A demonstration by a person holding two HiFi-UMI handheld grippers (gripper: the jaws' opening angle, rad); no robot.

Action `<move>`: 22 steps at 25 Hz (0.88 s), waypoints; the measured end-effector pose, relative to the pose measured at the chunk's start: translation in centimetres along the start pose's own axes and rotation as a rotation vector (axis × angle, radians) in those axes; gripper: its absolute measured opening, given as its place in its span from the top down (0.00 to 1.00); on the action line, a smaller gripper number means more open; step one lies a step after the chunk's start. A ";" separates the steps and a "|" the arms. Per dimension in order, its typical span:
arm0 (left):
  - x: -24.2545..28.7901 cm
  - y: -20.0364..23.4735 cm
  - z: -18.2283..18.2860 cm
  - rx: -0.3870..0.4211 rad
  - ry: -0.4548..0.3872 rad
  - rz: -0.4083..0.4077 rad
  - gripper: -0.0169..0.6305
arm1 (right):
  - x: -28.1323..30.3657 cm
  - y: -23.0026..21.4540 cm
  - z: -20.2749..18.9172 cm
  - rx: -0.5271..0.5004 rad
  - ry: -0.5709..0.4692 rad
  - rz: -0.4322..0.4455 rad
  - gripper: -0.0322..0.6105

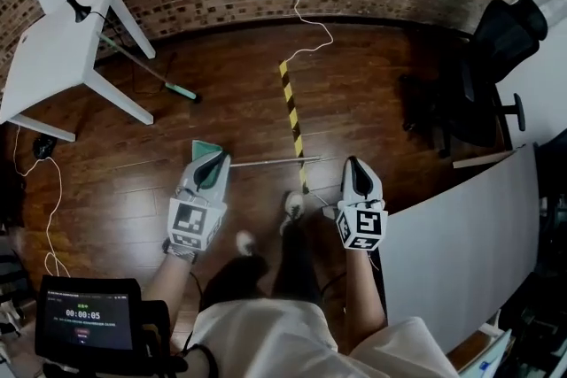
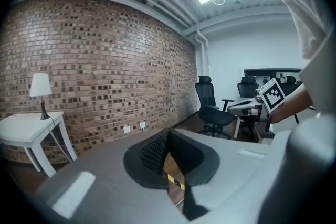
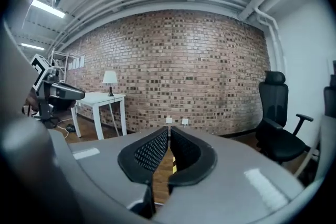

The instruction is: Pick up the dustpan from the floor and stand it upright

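Note:
In the head view the dustpan lies flat on the wooden floor, its green pan [image 1: 203, 148] at the left and its long thin handle [image 1: 266, 162] running right, across the striped tape. My left gripper [image 1: 215, 160] hovers over the pan's right edge and hides part of it. My right gripper [image 1: 356, 165] hangs just past the handle's far end. The left gripper [image 2: 168, 132] has its pads meeting at the tips with nothing held. Only a thin slit shows between the right gripper's [image 3: 169, 129] pads, and it holds nothing. Neither gripper view shows the dustpan.
A white side table [image 1: 53, 57] with a lamp stands at the back left, a green-headed broom [image 1: 142, 66] slanting beneath it. Yellow-black tape [image 1: 291, 106] runs toward the brick wall. A black office chair [image 1: 483, 75] and a white panel [image 1: 461, 235] stand at the right. My shoes [image 1: 292, 206] are just behind the handle.

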State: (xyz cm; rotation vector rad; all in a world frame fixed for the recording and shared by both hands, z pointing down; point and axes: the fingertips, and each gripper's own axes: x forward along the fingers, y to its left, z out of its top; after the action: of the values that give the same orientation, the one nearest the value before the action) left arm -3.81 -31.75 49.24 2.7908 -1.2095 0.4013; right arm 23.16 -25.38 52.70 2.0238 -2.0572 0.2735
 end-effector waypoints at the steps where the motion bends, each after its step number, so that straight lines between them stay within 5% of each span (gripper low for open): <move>1: 1.5 -0.2 -1.1 -0.002 0.006 -0.013 0.97 | 0.7 -0.5 -1.8 0.001 0.019 -0.007 0.90; 5: 8.0 -0.7 -7.5 -0.009 0.027 -0.053 0.97 | 4.8 -2.0 -11.2 0.006 0.099 -0.026 0.86; 11: 18.6 -4.2 -21.5 -0.030 0.090 -0.140 0.97 | 11.6 -5.6 -27.0 -0.011 0.182 -0.074 0.74; 16: 26.5 -6.4 -34.3 0.056 0.138 -0.204 0.97 | 17.2 -7.5 -39.6 0.029 0.188 -0.036 0.60; 22: 33.0 -5.8 -46.6 0.064 0.122 -0.213 0.97 | 23.1 -8.5 -57.3 -0.081 0.311 -0.012 0.56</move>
State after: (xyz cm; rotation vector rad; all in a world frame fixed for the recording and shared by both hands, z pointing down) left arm 12.31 -43.21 103.16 2.8608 -0.8788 0.5909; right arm 33.80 -30.40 114.00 1.8149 -1.8344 0.4624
